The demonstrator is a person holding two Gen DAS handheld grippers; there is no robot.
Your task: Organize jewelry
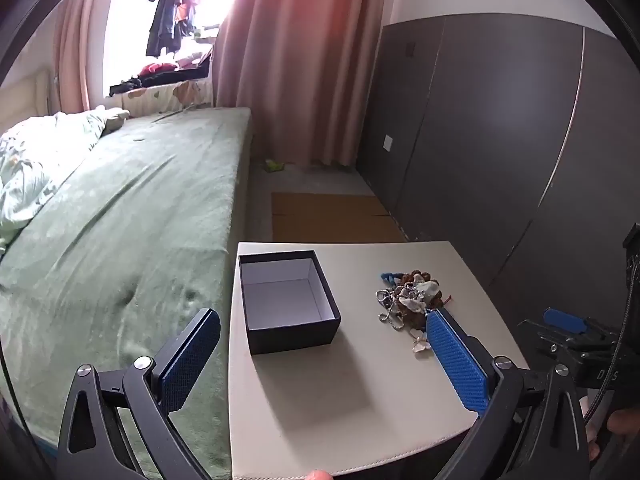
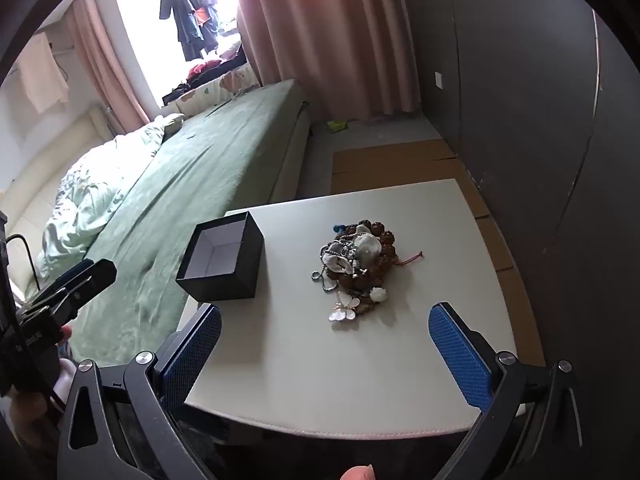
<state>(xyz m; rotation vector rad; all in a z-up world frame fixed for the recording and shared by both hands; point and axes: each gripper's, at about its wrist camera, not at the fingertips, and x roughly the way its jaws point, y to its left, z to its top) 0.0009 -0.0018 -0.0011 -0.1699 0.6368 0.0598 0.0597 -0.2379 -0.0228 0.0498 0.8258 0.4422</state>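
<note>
Beside a green bed point(image 1: 132, 208) stands a pale table point(image 1: 360, 392); on it a dark box point(image 1: 288, 300) sits open-topped, with the tangled jewelry pile point(image 2: 356, 264) well apart to its right. Left gripper point(image 1: 324, 354) and right gripper point(image 2: 325, 354) both hover wide, holding nothing

Your window point(image 1: 160, 20) blows out white, washing curtains point(image 1: 296, 52) beside it; box point(image 1: 288, 300) throws soft shadow away from window; fisheye edges bend, corners black.
</note>
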